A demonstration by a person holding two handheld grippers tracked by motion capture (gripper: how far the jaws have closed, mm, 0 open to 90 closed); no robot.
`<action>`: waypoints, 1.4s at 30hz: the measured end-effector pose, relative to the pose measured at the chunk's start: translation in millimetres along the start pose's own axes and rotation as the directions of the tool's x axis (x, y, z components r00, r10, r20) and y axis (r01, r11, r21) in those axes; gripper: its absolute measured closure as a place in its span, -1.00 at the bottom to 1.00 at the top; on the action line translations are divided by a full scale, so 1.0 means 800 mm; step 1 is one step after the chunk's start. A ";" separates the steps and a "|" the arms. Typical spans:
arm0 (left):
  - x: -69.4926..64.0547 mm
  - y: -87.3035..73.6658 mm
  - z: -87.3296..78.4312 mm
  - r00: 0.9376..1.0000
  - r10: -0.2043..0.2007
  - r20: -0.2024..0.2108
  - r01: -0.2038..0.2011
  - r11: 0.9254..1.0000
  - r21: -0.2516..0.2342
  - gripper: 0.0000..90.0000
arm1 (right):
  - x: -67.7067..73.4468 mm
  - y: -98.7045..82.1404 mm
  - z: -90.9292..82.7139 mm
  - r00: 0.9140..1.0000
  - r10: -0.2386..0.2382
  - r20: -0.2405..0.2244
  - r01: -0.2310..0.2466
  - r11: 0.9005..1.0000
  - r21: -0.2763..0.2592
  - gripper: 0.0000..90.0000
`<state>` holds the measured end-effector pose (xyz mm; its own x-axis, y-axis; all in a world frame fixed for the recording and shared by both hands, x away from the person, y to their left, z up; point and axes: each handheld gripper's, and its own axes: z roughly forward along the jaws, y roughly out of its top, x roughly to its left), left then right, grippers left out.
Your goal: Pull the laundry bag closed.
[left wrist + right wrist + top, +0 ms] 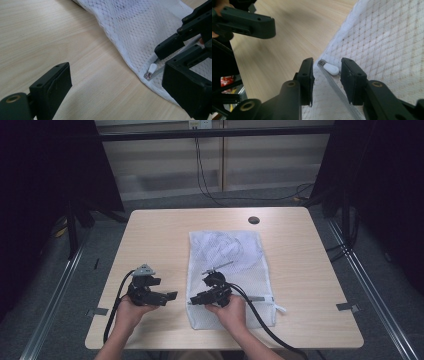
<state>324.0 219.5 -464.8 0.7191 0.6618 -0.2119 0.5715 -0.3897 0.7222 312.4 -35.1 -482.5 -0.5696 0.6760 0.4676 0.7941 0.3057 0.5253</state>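
My left gripper (171, 296) rests on the pale wooden table (300, 270), jaws spread wide and empty, just left of the white mesh laundry bag (235, 255) lying flat at the table's middle. My right gripper (327, 75) sits at the bag's near left corner, jaws narrowed around the small white zipper pull (331, 69) without pressing on it.

The mesh bag (230, 270) lay flat on the desk (160, 235), your right hand-held gripper (192, 300) over its near-left corner (zipper pull (331, 69) between the jaws), your left hand-held gripper (172, 296) just left of it.
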 end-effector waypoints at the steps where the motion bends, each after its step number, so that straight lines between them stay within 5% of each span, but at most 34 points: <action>1: 0.000 0.000 0.000 1.000 0.000 0.001 0.000 1.000 0.002 -0.80 | 0.000 0.000 0.002 1.000 -0.004 0.003 0.004 1.000 0.003 0.41; 19: 0.003 -0.001 -0.001 1.000 0.001 -0.009 -0.001 1.000 0.013 -0.80 | -0.003 0.003 0.014 0.998 0.056 -0.034 -0.055 0.998 0.005 0.43; 42: 0.002 -0.002 0.000 1.000 0.000 -0.009 0.000 1.000 0.013 -0.79 | 0.004 0.002 0.018 0.998 0.046 -0.048 -0.046 0.999 0.004 0.68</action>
<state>324.4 220.8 -466.1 0.7155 0.6675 -0.2062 0.5767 -0.3978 0.7136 314.9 -22.3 -490.4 -0.5417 0.6564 0.5250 0.8203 0.2767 0.5005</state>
